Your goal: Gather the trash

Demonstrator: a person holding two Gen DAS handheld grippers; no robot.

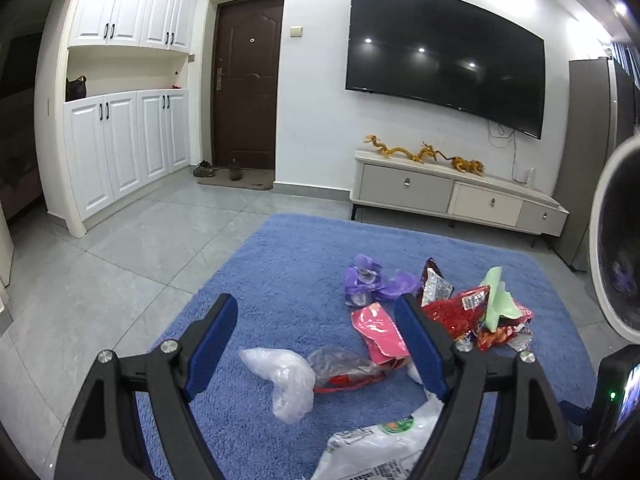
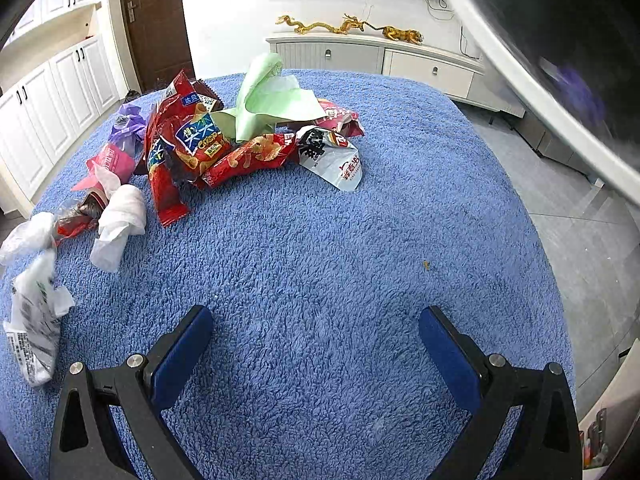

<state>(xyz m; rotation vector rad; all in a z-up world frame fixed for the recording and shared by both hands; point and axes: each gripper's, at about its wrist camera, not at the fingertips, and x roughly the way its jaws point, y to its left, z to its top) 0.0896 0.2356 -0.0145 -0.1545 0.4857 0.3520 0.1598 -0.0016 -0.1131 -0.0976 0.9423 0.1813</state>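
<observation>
Left tool [image 1: 316,340] spread, empty, above a clear plastic bag [image 1: 286,380] on the blue rug [image 2: 320,260]; right tool [image 2: 316,344] likewise spread and empty over bare pile. Wrappers [image 2: 192,148], heaped centre-left, appear light, crinkly, slippery: best pinched at a crumpled fold.

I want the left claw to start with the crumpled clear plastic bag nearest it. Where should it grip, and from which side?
Probably from above. The crumpled clear plastic bag lies low on the blue shaggy rug, right between the open left claw fingers. Pinch its raised, bunched upper hump across the narrow width; the flatter lower flap would likely slip out.
</observation>
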